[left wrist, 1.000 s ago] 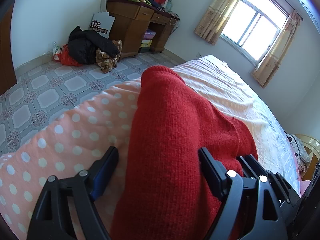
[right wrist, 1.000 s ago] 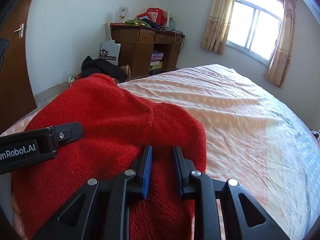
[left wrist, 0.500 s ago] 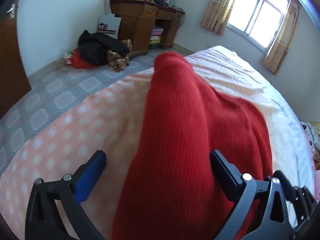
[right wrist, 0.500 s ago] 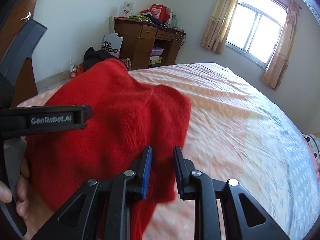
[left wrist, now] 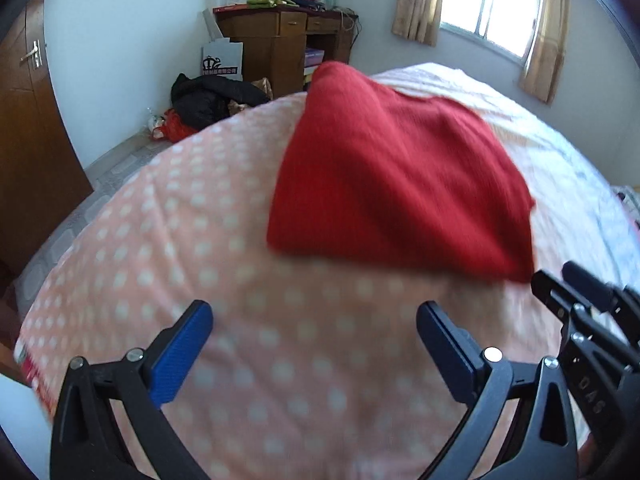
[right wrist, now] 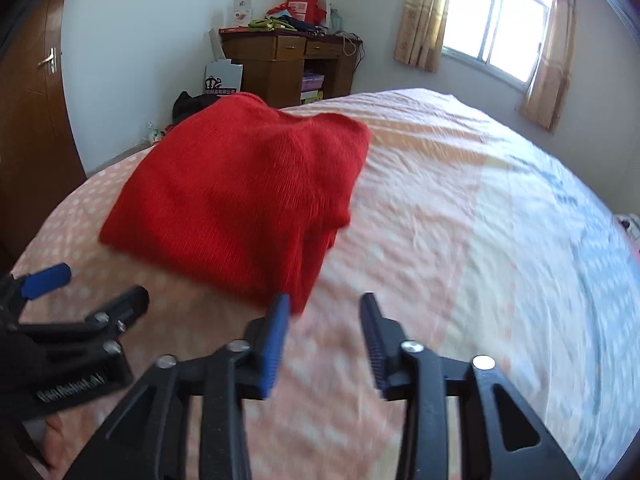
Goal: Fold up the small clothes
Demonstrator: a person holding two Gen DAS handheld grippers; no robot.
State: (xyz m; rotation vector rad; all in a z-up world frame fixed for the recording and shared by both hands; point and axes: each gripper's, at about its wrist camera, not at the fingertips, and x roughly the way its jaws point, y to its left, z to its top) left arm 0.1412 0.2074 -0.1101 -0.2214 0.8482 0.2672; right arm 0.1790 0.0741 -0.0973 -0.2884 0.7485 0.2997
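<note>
A red knitted garment (left wrist: pixel 392 184) lies folded into a compact block on the pink dotted bedspread (left wrist: pixel 224 248); it also shows in the right wrist view (right wrist: pixel 240 196). My left gripper (left wrist: pixel 314 324) is open and empty, held back from the garment's near edge. My right gripper (right wrist: pixel 324 316) is open and empty, just in front of the garment's near right corner. The left gripper (right wrist: pixel 52 280) shows at the left edge of the right wrist view, and the right gripper (left wrist: pixel 576 304) at the right edge of the left wrist view.
The bed runs on to the right under a pale sheet (right wrist: pixel 520 220). A wooden desk (right wrist: pixel 288 64) with clutter stands at the far wall. A heap of dark clothes (left wrist: pixel 212 100) lies on the floor. A wooden door (left wrist: pixel 28 120) is at left, a window (right wrist: pixel 500 20) at right.
Both grippers have pulled back from the red garment. The right gripper has opened and let go of it. The garment now lies folded on the bed.
</note>
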